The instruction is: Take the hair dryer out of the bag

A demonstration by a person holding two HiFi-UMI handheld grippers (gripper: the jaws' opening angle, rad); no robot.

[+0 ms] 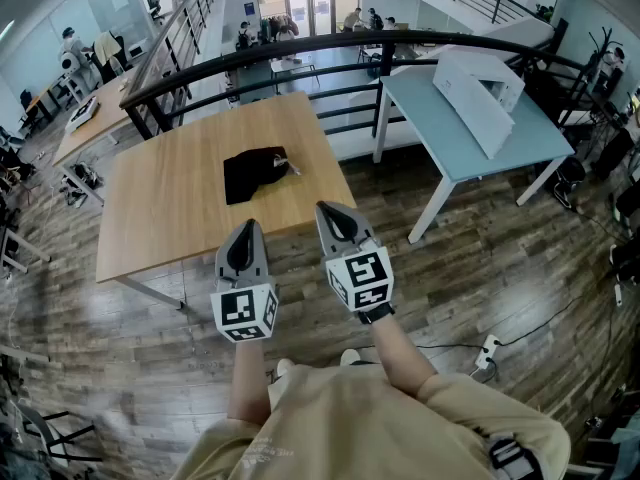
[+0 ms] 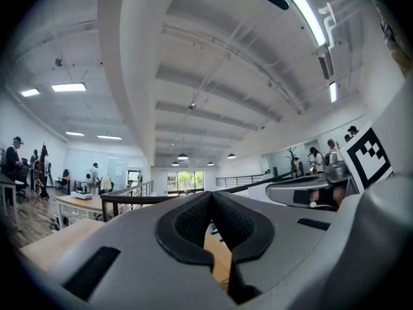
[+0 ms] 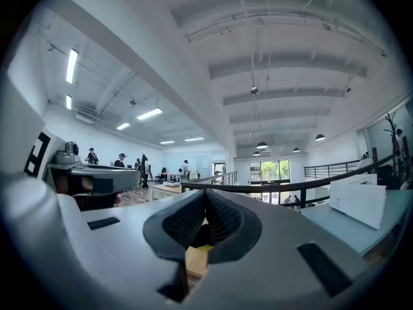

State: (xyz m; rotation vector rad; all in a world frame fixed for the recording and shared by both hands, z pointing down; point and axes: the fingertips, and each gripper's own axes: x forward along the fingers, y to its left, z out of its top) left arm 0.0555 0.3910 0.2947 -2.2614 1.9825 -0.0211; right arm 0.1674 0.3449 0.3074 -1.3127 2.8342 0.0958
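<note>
Bag lies dark and slumped near the middle of the wooden table, with a pale bit showing at its right end (the hair dryer is presumably still inside, since none of it can be made out). You hold the left gripper and right gripper level at the near edge. Both tongs are pressed together on nothing, well short of the bag. I'd judge this a ready stance before the reach.

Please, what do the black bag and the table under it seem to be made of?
The black bag: probably soft fabric, matte; it lies limp and creased. The table under it: wood or wood-look laminate, light brown with grain lines and a slight sheen; which of the two cannot be told.
</note>
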